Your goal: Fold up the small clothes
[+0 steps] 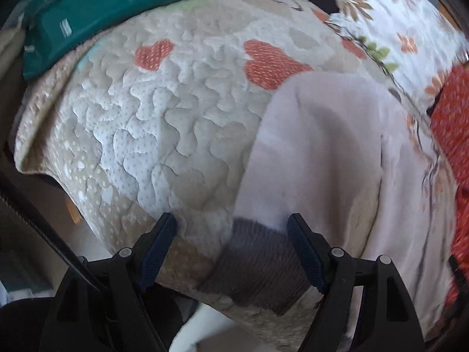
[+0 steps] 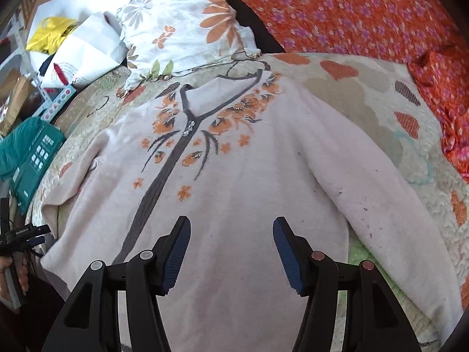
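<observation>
- A quilted bedspread with orange heart patches is covering the bed, and the garment is lying directly on it.
- One white pillow printed with orange flowers is sitting just beyond the garment's collar; in the left wrist view the same pillow is showing at the upper right.
- An orange floral cloth is spreading along the far and right sides of the bed, near the garment's sleeve but apart from it.
- One teal zip pouch is resting at the left edge of the bed, near the garment's left side; it is also showing at the top left of the left wrist view.
- A white bag and a yellow bag are lying beyond the pouch, well away from the garment.
- Nothing is lying on top of the garment.
- The one pale pink cardigan is lying face up and spread flat, with a grey placket, grey collar trim and orange flower embroidery on the chest; one sleeve is stretching toward the lower right.
- In the left wrist view a grey ribbed cuff is ending the other sleeve near the bed's edge.
- The left gripper is hovering with its jaws open, the cuff lying between and below them.
- The right gripper is hanging over the cardigan's lower front, jaws open and holding nothing.
</observation>
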A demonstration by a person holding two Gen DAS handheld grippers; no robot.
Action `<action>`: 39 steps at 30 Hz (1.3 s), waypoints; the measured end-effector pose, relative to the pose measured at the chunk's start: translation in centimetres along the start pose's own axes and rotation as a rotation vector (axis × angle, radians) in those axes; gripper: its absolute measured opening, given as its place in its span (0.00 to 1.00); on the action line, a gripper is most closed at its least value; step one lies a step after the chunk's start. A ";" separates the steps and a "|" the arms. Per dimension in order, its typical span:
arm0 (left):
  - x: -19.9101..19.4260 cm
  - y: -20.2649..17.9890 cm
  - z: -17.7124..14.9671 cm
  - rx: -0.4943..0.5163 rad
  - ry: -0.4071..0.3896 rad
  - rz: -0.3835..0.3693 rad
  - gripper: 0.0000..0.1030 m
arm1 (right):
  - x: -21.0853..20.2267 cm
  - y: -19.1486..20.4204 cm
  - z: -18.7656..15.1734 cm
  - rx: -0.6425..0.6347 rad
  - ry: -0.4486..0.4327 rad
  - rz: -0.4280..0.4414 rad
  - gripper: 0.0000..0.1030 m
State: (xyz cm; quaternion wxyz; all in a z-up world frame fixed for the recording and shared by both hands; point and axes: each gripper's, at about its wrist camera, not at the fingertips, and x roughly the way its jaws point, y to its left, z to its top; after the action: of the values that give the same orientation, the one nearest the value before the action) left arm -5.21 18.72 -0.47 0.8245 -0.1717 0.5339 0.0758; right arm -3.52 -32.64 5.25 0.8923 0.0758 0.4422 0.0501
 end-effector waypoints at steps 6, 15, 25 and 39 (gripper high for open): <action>-1.4 -0.6 -0.2 0.069 0.012 -0.093 0.06 | -0.9 0.2 -0.1 -0.025 -0.030 -0.046 0.61; -10.0 3.8 10.3 -0.012 -0.216 0.042 0.06 | -2.3 -2.6 0.6 0.104 -0.063 -0.034 0.61; -9.9 -12.4 11.1 0.199 -0.125 -0.247 0.06 | -3.5 -4.1 1.1 0.172 -0.095 -0.028 0.61; -2.8 -40.3 1.2 0.514 0.113 -0.567 0.50 | -6.0 -12.5 1.7 0.391 -0.137 -0.071 0.61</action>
State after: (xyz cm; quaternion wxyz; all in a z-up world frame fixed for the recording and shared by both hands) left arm 7.12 -18.11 10.64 0.7981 -0.1042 0.5113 -0.3012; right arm -5.54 -45.99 8.70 0.8898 0.2353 0.3840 -0.0734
